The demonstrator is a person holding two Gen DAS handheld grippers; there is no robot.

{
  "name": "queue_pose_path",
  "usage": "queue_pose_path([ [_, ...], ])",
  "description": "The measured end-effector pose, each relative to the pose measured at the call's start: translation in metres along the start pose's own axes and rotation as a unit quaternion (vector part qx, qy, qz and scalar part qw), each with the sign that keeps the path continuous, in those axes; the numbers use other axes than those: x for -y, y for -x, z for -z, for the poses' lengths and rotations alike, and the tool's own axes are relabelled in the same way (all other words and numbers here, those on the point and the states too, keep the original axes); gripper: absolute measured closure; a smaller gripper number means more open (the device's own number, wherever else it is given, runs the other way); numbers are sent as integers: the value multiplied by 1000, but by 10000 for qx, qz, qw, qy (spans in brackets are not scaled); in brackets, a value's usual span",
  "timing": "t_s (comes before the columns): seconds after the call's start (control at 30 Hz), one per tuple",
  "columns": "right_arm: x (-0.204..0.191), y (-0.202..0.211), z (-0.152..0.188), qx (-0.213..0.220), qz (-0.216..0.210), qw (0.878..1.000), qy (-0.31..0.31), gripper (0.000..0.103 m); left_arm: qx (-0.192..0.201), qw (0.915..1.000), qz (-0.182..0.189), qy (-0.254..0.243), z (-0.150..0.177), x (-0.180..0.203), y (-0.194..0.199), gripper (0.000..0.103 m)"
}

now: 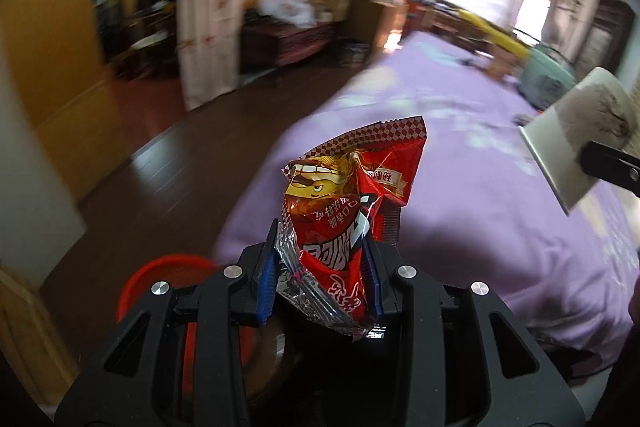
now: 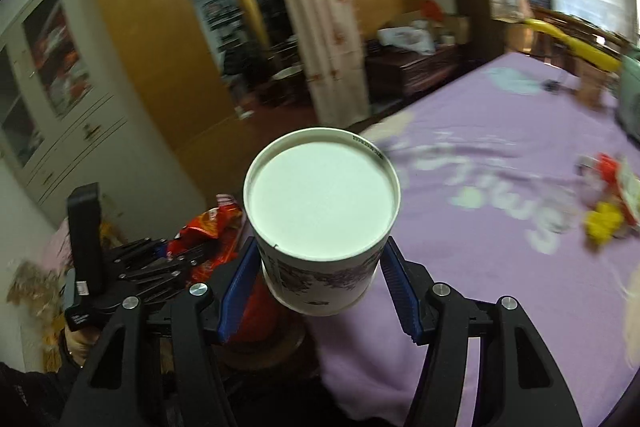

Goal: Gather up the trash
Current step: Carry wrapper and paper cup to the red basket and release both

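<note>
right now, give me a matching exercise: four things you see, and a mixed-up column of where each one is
Things:
1. red snack wrapper
2. paper cup
3. red bin
4. loose red and yellow trash

Places:
A. lying on the purple bedspread
B. clamped in the right hand-held gripper
C. on the floor beside the bed
D. clamped in the left hand-held gripper

Pairs: 1-D, 2-B, 3-C, 4-A

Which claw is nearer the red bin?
Left. The left claw, holding the snack wrapper, hangs almost over the red bin; the right claw, holding the paper cup, is beside it.
</note>
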State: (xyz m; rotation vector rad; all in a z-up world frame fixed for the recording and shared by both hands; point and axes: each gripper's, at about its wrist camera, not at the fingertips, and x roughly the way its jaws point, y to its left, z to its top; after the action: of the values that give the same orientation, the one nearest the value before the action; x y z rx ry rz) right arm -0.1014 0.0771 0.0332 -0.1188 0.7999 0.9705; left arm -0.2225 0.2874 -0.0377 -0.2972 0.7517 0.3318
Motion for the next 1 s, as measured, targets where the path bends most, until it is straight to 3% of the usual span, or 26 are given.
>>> queue_pose_path([
  [0.2,-74,-76,4,-748,-689,9939,438,42,-394,9922,-733,923,37,-87,-12,66],
  [0.33,-116,-143,18,-1411,-764,9841,764,42,-912,9826,-1005,1269,63,-125,-39,66],
  [0.53,-169,-226,45,-2185,-743,9660,1168,42,-1580,9659,-1148,1697,95,-171,-82,66],
  [0.63,-177,-280,56,-2607,-726,9544,1257,42,-1821,9586,-1196,1835,104,-186,-97,66],
  [0.77,-189,-313,72,-2940,-709,9436,1351,41,-1970,9523,-1279,1949,104,-201,-107,64],
  [1.0,-179,-330,84,-3144,-740,9386,1211,35,-1979,9495,-1443,1959,99,-208,-105,38],
])
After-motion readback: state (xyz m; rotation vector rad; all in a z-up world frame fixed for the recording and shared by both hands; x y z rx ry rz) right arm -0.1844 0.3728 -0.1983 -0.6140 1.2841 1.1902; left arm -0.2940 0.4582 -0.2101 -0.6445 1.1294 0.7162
